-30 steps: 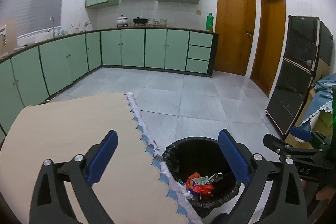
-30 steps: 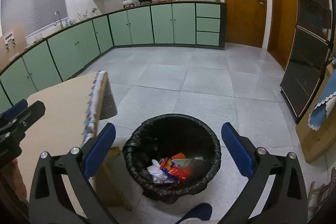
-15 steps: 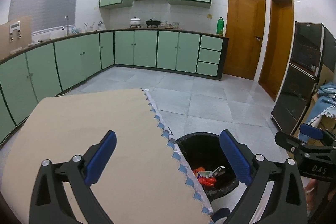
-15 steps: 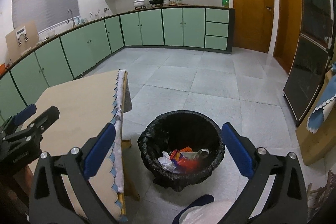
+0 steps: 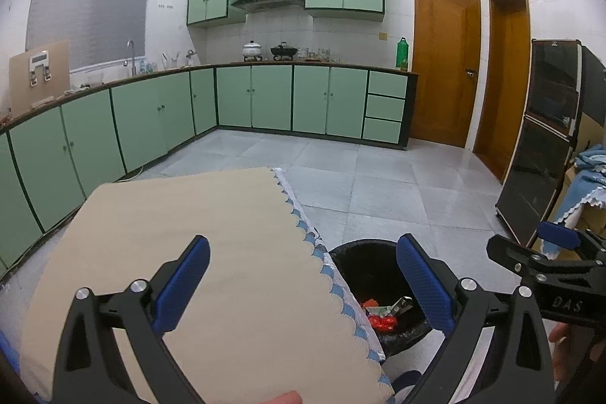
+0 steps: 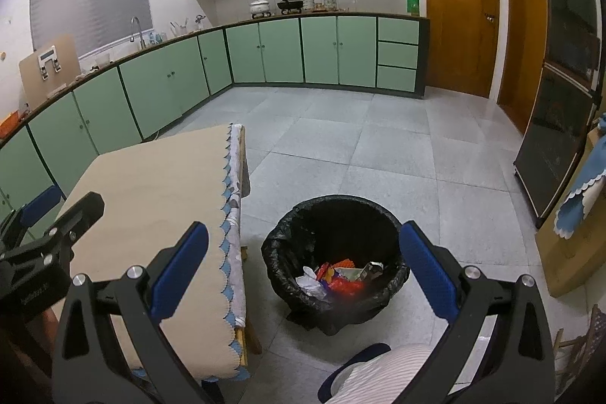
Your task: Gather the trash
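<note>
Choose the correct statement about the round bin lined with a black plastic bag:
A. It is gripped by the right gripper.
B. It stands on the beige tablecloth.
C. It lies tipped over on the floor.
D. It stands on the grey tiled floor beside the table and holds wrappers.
D: the round bin lined with a black plastic bag stands upright on the grey tiled floor beside the table with the beige cloth, with colourful wrappers inside; the right gripper is open and empty.

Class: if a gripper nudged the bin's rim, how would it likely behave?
The bin would probably slide or tip easily: it holds only a few wrappers, so seems light. Its black liner looks loose and crinkled, likely to give under a push.
</note>
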